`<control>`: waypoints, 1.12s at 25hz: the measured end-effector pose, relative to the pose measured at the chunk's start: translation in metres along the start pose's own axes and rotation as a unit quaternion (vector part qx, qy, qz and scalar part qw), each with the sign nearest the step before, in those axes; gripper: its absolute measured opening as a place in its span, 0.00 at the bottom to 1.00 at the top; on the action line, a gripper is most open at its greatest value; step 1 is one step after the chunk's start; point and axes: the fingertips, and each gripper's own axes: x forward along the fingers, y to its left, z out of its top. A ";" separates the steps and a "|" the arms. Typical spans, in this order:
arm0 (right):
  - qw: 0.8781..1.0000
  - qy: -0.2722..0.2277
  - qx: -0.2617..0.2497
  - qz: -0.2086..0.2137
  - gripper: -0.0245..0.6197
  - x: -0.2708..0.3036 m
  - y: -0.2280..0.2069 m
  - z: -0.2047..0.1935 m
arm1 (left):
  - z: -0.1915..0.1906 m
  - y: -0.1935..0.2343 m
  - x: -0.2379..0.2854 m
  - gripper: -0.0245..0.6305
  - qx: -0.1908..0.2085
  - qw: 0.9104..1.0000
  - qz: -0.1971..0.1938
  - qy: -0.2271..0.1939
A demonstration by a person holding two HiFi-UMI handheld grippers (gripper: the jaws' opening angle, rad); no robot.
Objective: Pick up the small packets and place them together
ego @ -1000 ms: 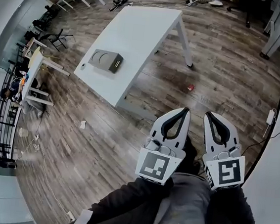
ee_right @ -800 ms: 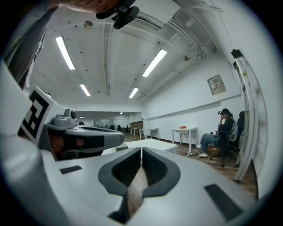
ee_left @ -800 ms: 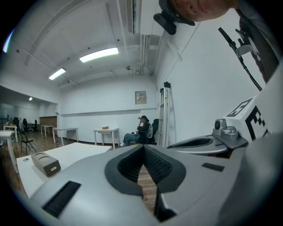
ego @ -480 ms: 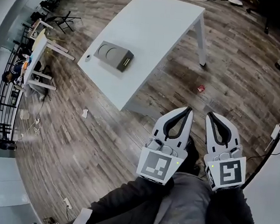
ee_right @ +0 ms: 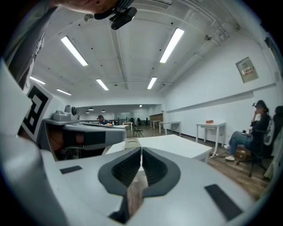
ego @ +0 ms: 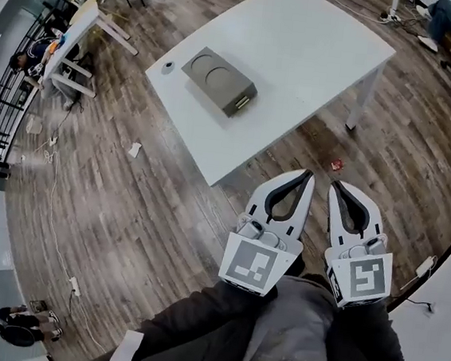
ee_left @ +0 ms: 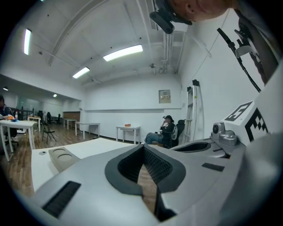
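You hold the grey left gripper and the grey right gripper side by side close to your body, each with its fingers pressed together on nothing. This reads as a carrying pose, since no packet is within reach. The one likely packet, a small red wrapper, lies on the brown wooden floor ahead of the right gripper, near a leg of the white rectangular worktop and not on it; it shows too small to tell which way it points or how its long axis runs.
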 end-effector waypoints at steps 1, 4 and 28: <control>1.000 -0.001 -0.007 0.015 0.05 0.012 0.002 0.003 | 0.001 0.010 0.000 0.04 -0.002 1.000 0.015 -0.007; 0.998 -0.007 -0.029 0.060 0.05 0.040 0.018 0.016 | 0.005 0.040 -0.009 0.04 -0.007 0.998 0.063 -0.021; 0.962 0.007 -0.049 0.270 0.05 0.180 0.043 0.029 | -0.007 0.159 0.012 0.04 -0.054 0.960 0.273 -0.001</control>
